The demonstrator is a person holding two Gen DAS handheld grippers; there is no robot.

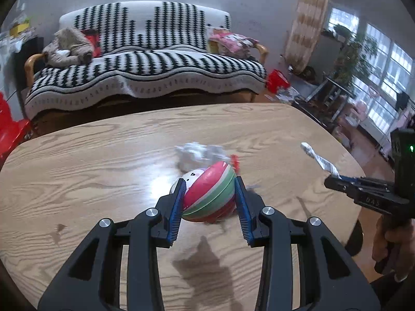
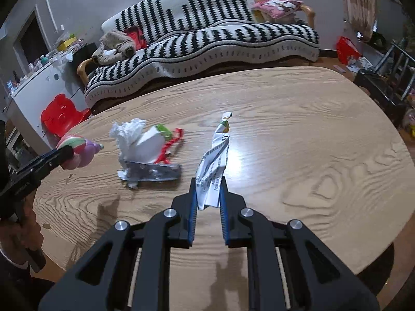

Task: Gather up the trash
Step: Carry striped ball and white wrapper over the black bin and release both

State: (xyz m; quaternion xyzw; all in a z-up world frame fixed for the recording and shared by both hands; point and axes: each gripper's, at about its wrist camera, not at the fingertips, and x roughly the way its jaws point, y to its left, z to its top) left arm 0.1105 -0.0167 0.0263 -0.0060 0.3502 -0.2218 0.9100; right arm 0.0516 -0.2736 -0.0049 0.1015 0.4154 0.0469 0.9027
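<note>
A twisted white wrapper (image 2: 214,165) with printed text is pinched at its lower end between the blue pads of the right gripper (image 2: 209,194), and its free end sticks up and away over the middle of the worktop (image 2: 311,134). In the left wrist view the same wrapper juts out from the right gripper's tip over the worktop's right side, clear of the wood.

The left gripper (image 1: 210,194) is clamped on a round striped ball (image 1: 208,194), pink, green and white with a small face printed on it; both blue pads press against its sides. In the right wrist view the ball is near the worktop's left edge and seems raised off the surface, though I cannot tell for certain.

The rest of the trash lies together on the worktop left of centre, between the two grippers: a crumpled white tissue (image 2: 128,129), a small white and green carton (image 2: 155,140) leaning against it, a red ribbon-like strip (image 2: 172,142) just beside the carton, and a flattened silver foil wrapper (image 2: 150,172) on the near side of the heap, touching it.

Past the worktop's far edge stands a sofa (image 1: 145,59) under a black and white patterned cover. A red plastic chair (image 2: 61,115) sits off the far left corner.
</note>
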